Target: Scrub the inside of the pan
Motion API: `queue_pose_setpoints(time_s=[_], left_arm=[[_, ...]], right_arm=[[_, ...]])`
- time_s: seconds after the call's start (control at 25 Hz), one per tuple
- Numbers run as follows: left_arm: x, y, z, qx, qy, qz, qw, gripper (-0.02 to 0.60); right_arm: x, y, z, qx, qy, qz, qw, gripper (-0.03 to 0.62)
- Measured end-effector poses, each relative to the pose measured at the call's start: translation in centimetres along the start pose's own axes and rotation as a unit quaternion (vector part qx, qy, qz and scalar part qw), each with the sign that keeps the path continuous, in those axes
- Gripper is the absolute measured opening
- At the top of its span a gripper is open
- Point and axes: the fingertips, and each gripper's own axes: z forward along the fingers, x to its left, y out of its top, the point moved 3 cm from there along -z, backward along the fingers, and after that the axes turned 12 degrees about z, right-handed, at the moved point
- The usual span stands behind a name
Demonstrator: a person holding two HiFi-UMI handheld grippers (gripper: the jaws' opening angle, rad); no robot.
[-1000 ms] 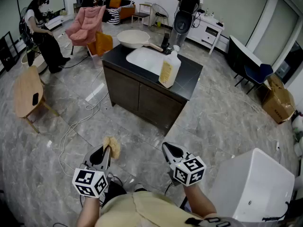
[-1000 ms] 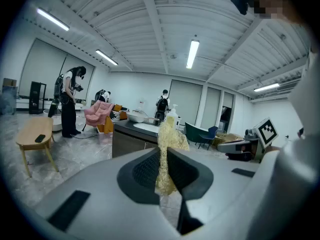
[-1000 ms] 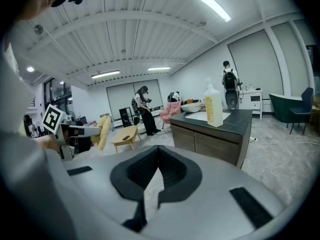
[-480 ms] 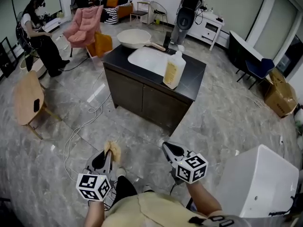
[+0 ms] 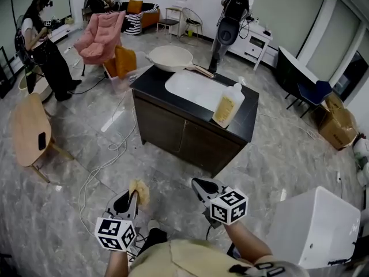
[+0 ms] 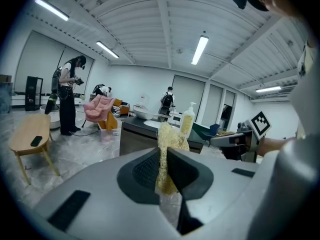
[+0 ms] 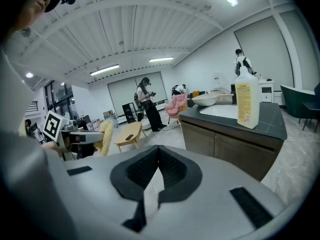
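Observation:
A cream pan (image 5: pixel 170 57) with a wooden handle rests on the far left corner of a dark counter (image 5: pixel 248 120), beside a white sink (image 5: pixel 196 88). It shows small in the left gripper view as the pan (image 6: pixel 141 113) and in the right gripper view as the pan (image 7: pixel 206 99). My left gripper (image 5: pixel 134 198) is shut on a yellow scrub sponge (image 5: pixel 139 190), which sticks up between the jaws as the sponge (image 6: pixel 167 149). My right gripper (image 5: pixel 199 186) is shut with nothing in it. Both are held low, well short of the counter.
A soap bottle (image 5: pixel 228 104) stands at the counter's near right edge. Cables (image 5: pixel 106 154) trail on the floor left of the cabinet. A wooden stool (image 5: pixel 26 128), a pink chair (image 5: pixel 102 34), a white box (image 5: pixel 314 229) and people stand around.
The view has shifted so the counter sits nearer and more to the right. Both grippers stay low in front of me, the sponge still held.

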Motion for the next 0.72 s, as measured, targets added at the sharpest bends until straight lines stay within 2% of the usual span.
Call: queue_pose_setpoints(time_s=[0.44, 0.72], left_arm=[[9.4, -0.6, 2.5, 0.019, -0.035, -0.005, 0.9992, 0.040], [12.6, 0.8, 7.1, 0.021, -0.053, 0.005, 0.9984, 0.040]], right_arm=[[3.2, 2.1, 10.2, 0.022, -0.007, 0.002, 1.000, 0.015], [1.1, 4.9, 14.4, 0.024, -0.024, -0.003, 0.999, 0.015]])
